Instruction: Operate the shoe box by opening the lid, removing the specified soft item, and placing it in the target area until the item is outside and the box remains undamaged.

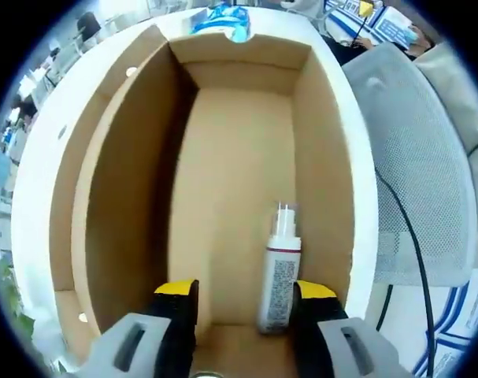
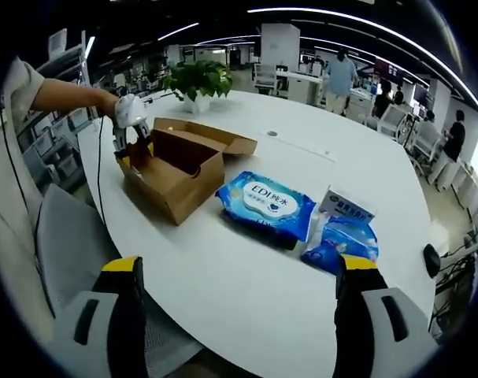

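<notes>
One open brown cardboard shoe box (image 2: 176, 175) sits on the round white table (image 2: 301, 197), lid flap folded back. Inside it lies one white plastic bottle (image 1: 279, 272), its label unreadable, long axis along the box, cap pointing at the far end wall. The left gripper (image 1: 245, 311) straddles it, jaws apart, not gripping. The right gripper (image 2: 240, 295) hangs open, empty. Near the box lie two blue wipe packs (image 2: 268, 203), one reading "EDI".

table (image 2: 246, 283) (white, round) | shoe box (image 2: 176, 169) | 2 wipes packs (image 2: 268, 203) | small box (image 2: 346, 207) | plant (image 2: 196, 81)
</notes>
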A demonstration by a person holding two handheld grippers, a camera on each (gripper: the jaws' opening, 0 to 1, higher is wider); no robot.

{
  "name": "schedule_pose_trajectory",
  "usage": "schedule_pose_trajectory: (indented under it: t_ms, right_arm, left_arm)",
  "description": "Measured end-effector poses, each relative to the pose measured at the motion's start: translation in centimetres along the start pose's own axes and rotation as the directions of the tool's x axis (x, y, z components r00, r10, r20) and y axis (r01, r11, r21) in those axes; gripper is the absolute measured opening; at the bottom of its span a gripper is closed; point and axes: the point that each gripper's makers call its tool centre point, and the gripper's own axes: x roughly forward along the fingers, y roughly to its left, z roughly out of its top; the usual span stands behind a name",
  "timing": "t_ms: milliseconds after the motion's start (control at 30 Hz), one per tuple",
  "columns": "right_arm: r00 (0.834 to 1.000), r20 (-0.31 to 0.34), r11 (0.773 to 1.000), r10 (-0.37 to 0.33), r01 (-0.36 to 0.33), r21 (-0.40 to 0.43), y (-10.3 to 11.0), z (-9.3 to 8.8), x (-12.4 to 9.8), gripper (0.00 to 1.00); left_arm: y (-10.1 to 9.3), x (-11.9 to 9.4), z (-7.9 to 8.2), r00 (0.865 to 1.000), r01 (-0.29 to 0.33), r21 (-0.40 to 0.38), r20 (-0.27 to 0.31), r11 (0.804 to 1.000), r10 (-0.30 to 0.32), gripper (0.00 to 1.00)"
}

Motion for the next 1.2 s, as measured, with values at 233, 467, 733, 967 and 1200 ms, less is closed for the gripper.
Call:
schedule_pose_trajectory:
  t_ms: [233,467,733,967,1200]
  right_arm:
    - [1.000,0.003,1.000,-0.006,0.006,0.009,-0.2,0.0,-0.1,0.96]
    - [1.000,0.009,1.000,-0.008,0.008,0.011,-0.2,-0.1,-0.1,0.96]
    - [1.000,0.008,1.000,-0.007,0.006,0.015,0.0,-0.1,0.0,0.96]
    - [1.000,0.014,1.000,-0.004,0.004,0.018,0.2,0.0,0.1,0.96]
    - [1.000,0.022,1.000,0.002,-0.002,0.016,0.4,0.0,0.0,0.96]
  left_arm:
    - [-0.2,0.8,-0.5,0.999,0.023,0.044,-0.045,0.999,-0.021,0.41]
    - [0.1,1.6,-0.9,0.998,-0.019,0.051,-0.053,0.999,0.022,0.29]
    - [-0.6,2.1,-0.9,0.998,-0.019,0.055,-0.055,0.998,0.022,0.21]
    - [0.2,2.5,-1.4,0.997,-0.042,-0.076,-0.072,0.996,0.037,0.19]
    - [0.5,2.1,-1.2,0.995,-0.083,-0.090,-0.060,0.993,0.078,0.19]
